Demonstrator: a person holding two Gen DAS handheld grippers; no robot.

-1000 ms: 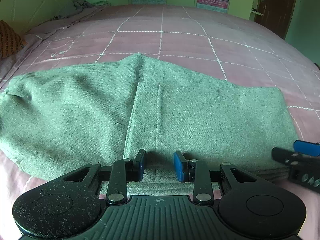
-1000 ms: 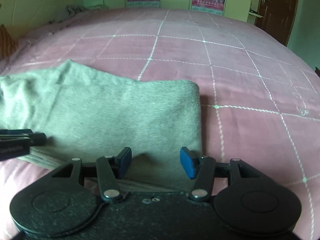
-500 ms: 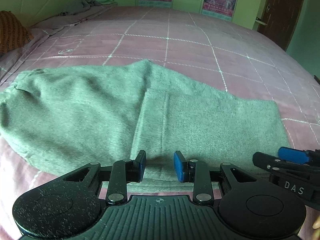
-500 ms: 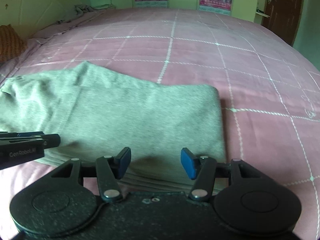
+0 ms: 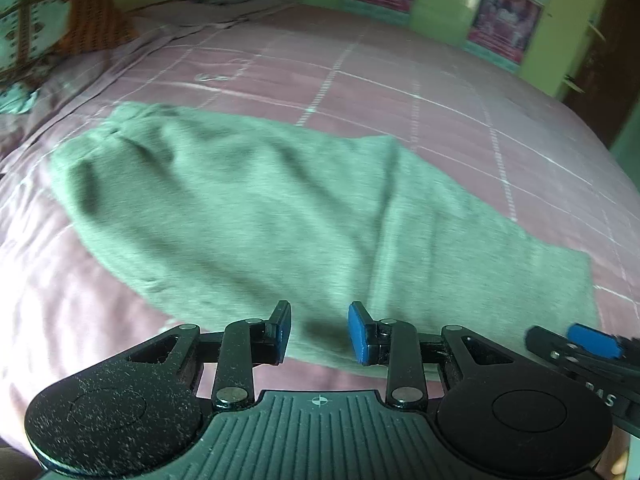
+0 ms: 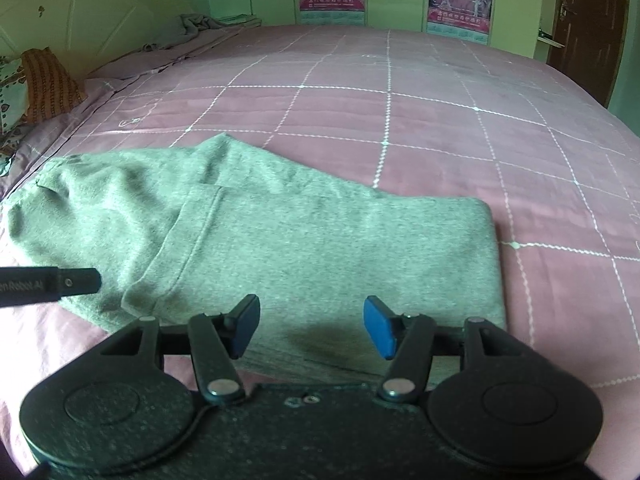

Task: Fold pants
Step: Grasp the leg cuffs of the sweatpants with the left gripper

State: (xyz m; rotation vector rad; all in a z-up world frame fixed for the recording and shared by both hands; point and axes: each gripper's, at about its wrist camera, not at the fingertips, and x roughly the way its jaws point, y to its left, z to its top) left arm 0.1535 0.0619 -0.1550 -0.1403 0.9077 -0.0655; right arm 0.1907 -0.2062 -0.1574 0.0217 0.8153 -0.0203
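Pink checked bedspread [image 6: 440,120] bears grey pants [image 6: 320,248]; green walls [image 6: 120,0].

A pink checked bed [image 6: 440,112] carries grey folded pants [image 6: 300,240] — crumpled cloth [image 6: 196,24] lies at its far edge.

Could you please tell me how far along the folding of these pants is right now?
The grey pants already lie folded over on the pink bedspread, one layer doubled on top. Nothing is in hand: the left gripper and right gripper hover open above the near edge. At least one more fold probably remains.
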